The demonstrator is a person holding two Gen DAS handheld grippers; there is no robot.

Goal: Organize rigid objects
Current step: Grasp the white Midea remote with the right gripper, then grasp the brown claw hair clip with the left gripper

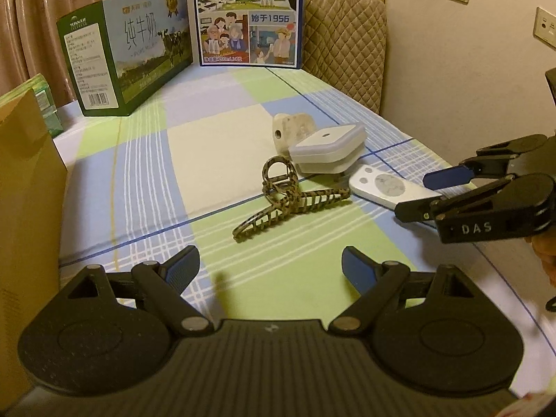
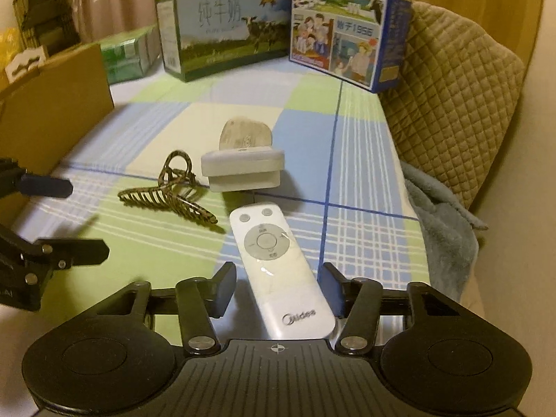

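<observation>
Fingers of the left gripper stood wide apart with nothing between them, low over the checked cloth. Just ahead of them, a little to the right, lay the hair clip. It was brown and spotted, with a loop at the far end and two rows of curved teeth that spread toward the fingers (like a small open mouth). Its long side ran from near-left to far-right.

Behind the clip sat a white plug block, tipped a bit, with a pale stone-like lump just behind it and touching it.

Next came the remote. It was white and long, with two small round buttons and a grey ring at the far end, and a grey name printed at the near end. Its long side pointed almost straight away from the right gripper, leaning a little to the left. The near half of the remote lay between that gripper's two fingers. Those fingers were partly drawn in, one on each side of the remote, but a small gap showed on the left, so the remote did not look pinched yet. It lay flat on the cloth.

So the right hand was the nearer one for the remote, and the left hand was nearer the clip. I think the squeeze on the remote came next.
</observation>
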